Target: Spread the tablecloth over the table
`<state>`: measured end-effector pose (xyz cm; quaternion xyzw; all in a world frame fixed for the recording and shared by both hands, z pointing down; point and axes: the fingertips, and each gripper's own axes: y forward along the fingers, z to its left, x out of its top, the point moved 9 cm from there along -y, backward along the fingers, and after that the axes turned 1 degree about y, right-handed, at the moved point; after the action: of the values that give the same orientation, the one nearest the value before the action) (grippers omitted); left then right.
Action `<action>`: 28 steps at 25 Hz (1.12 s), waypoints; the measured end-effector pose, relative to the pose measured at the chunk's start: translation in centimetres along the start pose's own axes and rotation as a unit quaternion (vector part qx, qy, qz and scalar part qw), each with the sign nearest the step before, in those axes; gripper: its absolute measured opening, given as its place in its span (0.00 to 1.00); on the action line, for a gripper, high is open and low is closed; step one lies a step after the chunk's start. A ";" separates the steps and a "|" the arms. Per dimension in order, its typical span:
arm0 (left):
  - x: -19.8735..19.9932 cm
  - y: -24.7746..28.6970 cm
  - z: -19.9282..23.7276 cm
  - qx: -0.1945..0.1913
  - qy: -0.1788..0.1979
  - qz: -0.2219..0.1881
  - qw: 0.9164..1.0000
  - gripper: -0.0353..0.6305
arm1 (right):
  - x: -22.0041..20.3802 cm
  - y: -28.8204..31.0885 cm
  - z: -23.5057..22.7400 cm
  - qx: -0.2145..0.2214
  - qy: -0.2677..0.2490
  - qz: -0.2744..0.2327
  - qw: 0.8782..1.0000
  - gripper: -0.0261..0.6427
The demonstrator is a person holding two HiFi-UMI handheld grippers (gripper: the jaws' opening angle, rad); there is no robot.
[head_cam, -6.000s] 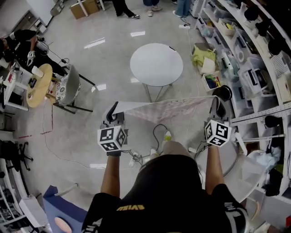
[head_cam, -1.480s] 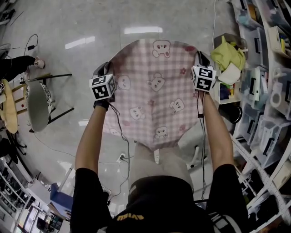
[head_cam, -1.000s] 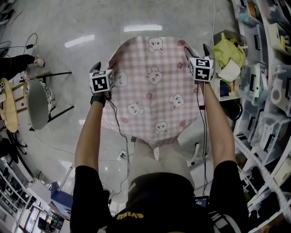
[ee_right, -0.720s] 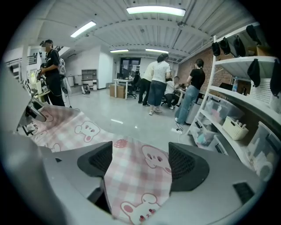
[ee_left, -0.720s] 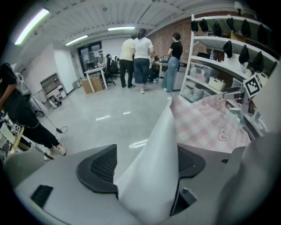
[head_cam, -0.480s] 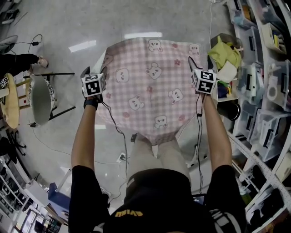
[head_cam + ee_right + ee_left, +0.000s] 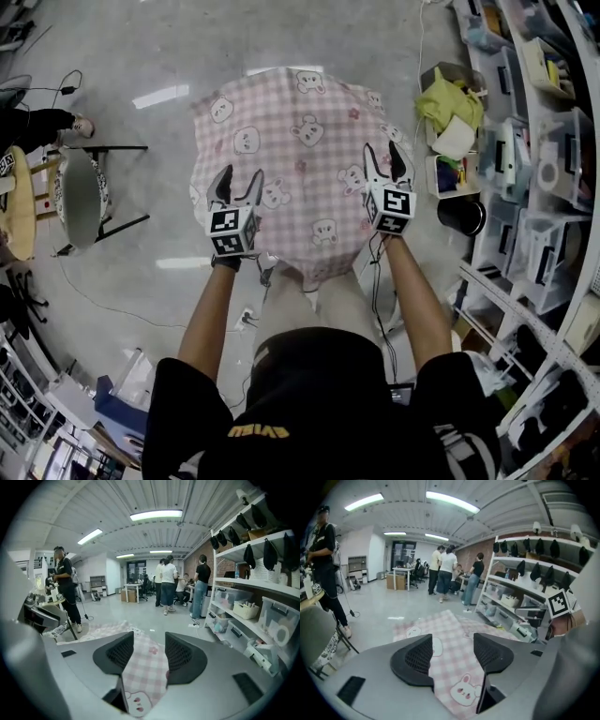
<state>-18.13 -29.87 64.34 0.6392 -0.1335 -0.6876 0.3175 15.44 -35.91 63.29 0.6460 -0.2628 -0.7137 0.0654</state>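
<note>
- You seem to be at the tail end of the spreading step: the tablecloth [image 7: 292, 141] lies draped over the round surface, which it hides completely, in the upper middle of the head view.
- Your left hand-held gripper [image 7: 238, 185] is open. Its jaws have just been closing part of the way, with nothing pinched. In the left gripper view the checked fabric shows through the gap but lies beyond the pads.
- Your right hand-held gripper [image 7: 383, 159] is open as well. Its jaws have also just been narrowing and hold nothing, with the cloth visible past them.
- Both grippers hover over the near part of the cloth, left toward its lower-left edge and right toward its lower-right edge, each pointing away from you.
- The next move is probably a check. The near hem seems to hang lower in front of you, so any fix calls for re-pinching an edge and tugging gently without dragging the whole cloth off.
</note>
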 end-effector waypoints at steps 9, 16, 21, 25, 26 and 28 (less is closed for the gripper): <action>-0.4 -6.9 -2.2 -0.029 -0.019 -0.088 0.996 0.08 | 1.1 -6.6 8.1 0.079 -0.011 -0.027 0.996 0.04; -0.5 -15.0 -4.9 -0.083 -0.013 -0.107 0.991 0.08 | 0.6 -18.7 9.5 0.065 0.002 -0.008 0.998 0.04; -0.5 -21.4 -8.3 -0.092 -0.003 -0.143 0.985 0.08 | 0.7 -26.3 9.6 0.066 0.018 -0.031 0.997 0.04; -1.3 -26.4 -12.1 -0.078 -0.005 -0.160 0.984 0.08 | 0.4 -31.7 8.9 0.081 0.024 -0.057 0.995 0.04; -1.6 -27.6 -13.2 -0.076 -0.005 -0.163 0.984 0.08 | 0.2 -33.1 8.6 0.083 0.026 -0.064 0.994 0.04; -2.2 -29.7 -15.2 -0.075 -0.002 -0.172 0.982 0.08 | 0.3 -35.7 8.1 0.084 0.031 -0.085 0.992 0.04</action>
<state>-11.42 -2.49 46.34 0.6254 0.0297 -0.7416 0.2411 16.43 -3.24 46.91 0.6912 -0.2638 -0.6715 -0.0425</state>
